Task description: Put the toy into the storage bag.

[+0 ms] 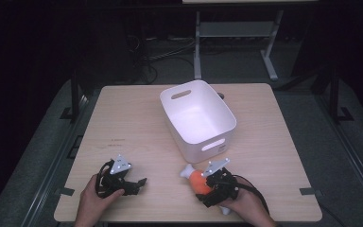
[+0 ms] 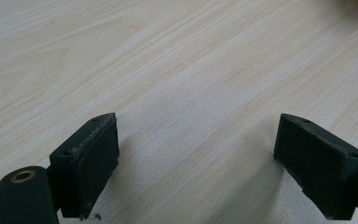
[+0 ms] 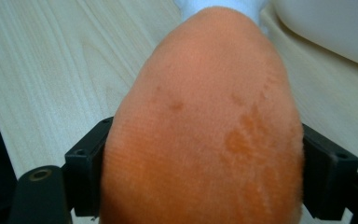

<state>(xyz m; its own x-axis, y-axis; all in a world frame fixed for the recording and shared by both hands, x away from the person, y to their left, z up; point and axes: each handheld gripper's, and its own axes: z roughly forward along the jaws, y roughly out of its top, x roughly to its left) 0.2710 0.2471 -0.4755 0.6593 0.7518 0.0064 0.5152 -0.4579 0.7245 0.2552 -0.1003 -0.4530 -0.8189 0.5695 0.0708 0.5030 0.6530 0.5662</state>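
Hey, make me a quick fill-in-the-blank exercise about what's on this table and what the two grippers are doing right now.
1. The right gripper has its jaws closed on a soft toy whose body is ____ in colour.
2. The left gripper has its jaws ____, with bare tabletop between them.
3. The white bin on the wooden table holds ____.
4. The toy lies on the near side of the ____.

Missing words: orange; open; nothing; bin
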